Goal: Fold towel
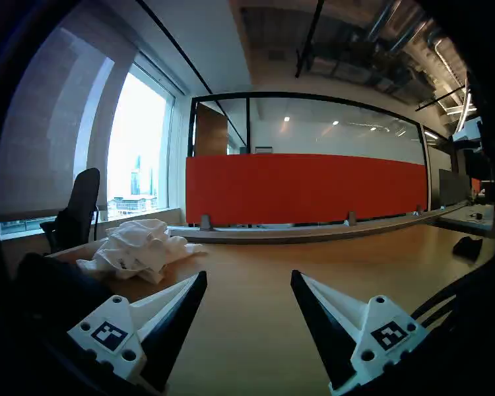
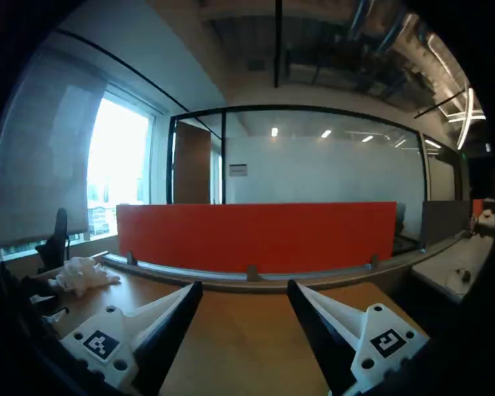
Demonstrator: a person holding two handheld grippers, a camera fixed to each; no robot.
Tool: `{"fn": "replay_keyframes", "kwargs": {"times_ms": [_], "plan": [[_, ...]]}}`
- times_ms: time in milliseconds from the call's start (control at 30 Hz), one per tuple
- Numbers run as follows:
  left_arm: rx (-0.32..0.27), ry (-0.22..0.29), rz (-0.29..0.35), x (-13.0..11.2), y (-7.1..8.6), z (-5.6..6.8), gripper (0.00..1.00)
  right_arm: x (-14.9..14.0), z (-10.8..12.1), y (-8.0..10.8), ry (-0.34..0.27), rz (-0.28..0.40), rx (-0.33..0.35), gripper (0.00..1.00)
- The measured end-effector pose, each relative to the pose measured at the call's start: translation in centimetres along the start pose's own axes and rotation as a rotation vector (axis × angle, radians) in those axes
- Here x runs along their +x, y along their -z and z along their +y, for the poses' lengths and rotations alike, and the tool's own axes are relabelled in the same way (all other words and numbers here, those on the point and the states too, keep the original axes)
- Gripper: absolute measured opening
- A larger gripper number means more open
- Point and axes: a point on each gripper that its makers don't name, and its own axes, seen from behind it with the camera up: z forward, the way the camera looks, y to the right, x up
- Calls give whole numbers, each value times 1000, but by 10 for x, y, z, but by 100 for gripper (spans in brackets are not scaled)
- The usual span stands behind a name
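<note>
A crumpled white towel (image 1: 140, 249) lies in a heap on the wooden desk (image 1: 267, 297), left of centre in the left gripper view. My left gripper (image 1: 249, 278) hovers open over the desk, to the right of the heap and a little nearer than it, with nothing between its fingers. In the right gripper view the same towel (image 2: 82, 274) sits far off at the left on the desk (image 2: 247, 343). My right gripper (image 2: 245, 288) is open too, above bare wood, well away from the towel.
An orange divider panel (image 1: 307, 188) runs along the desk's far edge. A black office chair (image 1: 76, 211) stands by the window at the left. A small dark object (image 1: 467, 247) lies on the desk at the right. More desks stand beyond on the right.
</note>
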Motion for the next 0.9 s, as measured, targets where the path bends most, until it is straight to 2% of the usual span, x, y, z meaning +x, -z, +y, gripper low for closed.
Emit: {"fn": "replay_keyframes", "kwargs": {"times_ms": [267,567,900], "plan": [[0,1,0,1,-1,0,94,15,13,3,-4,30,-4,99],[0,0,0,1,-1,0,94,19,23,8,19,53,-23,99],[0,0,0,1,-1,-1,94,2,31,9,23,65,-47,99]]}}
